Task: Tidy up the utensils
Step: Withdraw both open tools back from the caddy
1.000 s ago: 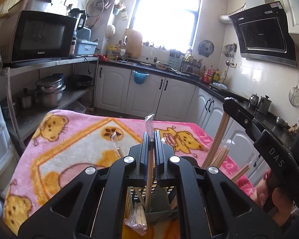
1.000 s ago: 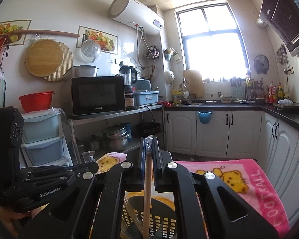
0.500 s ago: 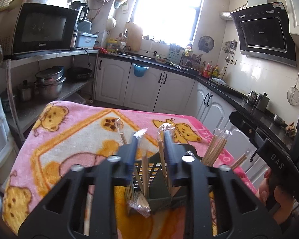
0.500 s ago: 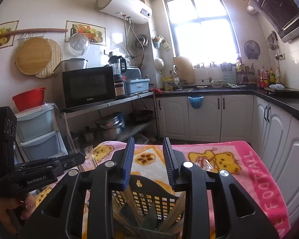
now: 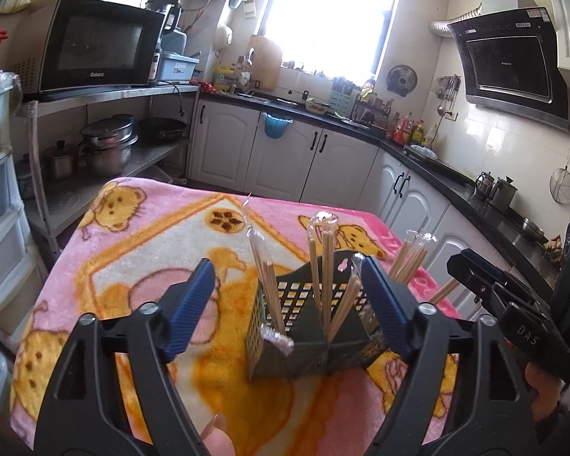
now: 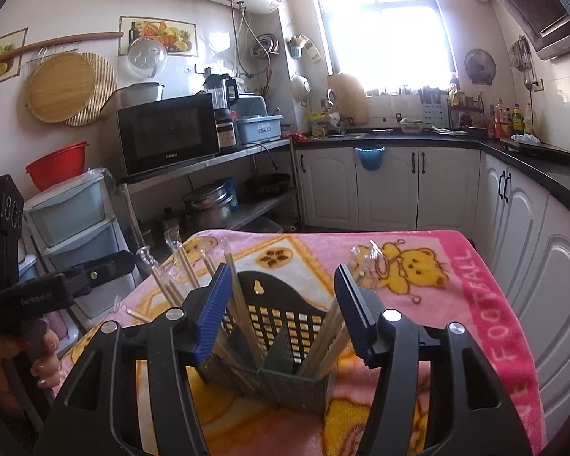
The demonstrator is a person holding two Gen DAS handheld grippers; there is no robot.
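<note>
Fuzzy fleece blanket [image 5: 140,250]; wooden chopsticks [image 5: 325,266]; perforated plastic caddy [image 6: 281,323].

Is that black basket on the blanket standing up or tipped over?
Upright: the black basket stands on its base on the blanket, wrapped chopsticks poking upward.

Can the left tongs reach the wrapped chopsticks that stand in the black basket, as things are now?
Probably yes. The left tongs are opening, nothing between them, and the chopsticks rise above the basket rim directly ahead, unobstructed.

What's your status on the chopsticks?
Left hand-held gripper and right hand-held gripper opening, nothing gripped. Wrapped chopsticks standing in the caddy. Nothing in the way.
</note>
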